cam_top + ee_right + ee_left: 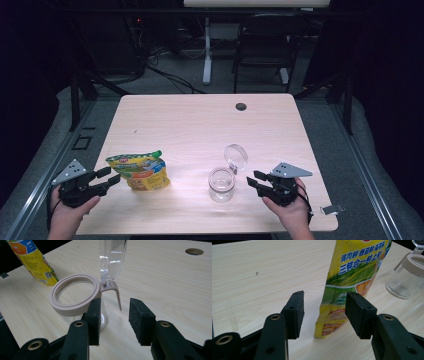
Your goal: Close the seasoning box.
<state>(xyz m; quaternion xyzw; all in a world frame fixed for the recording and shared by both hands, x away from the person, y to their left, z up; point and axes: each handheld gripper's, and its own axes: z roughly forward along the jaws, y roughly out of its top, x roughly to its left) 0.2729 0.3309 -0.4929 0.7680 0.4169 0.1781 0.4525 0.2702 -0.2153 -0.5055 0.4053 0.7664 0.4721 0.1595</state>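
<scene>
A yellow and green printed pouch (140,171) stands upright on the pale wooden table (200,125) at the front left. My left gripper (111,176) is open just left of it; in the left gripper view the pouch (354,267) rises beyond the gap of the open gripper (324,305), untouched. A clear glass jar (221,184) with a beige rim stands front centre, its hinged clear lid (235,156) swung up. My right gripper (251,179) is open just right of the jar. In the right gripper view the jar rim (75,293) and lid (112,255) sit close ahead of the open gripper (113,312).
A round cable hole (241,106) lies near the table's far edge. A small metal clip (332,209) sits at the front right corner. Beyond the table stand a black chair (265,45) and a white desk leg (207,50). Metal rails run along both sides.
</scene>
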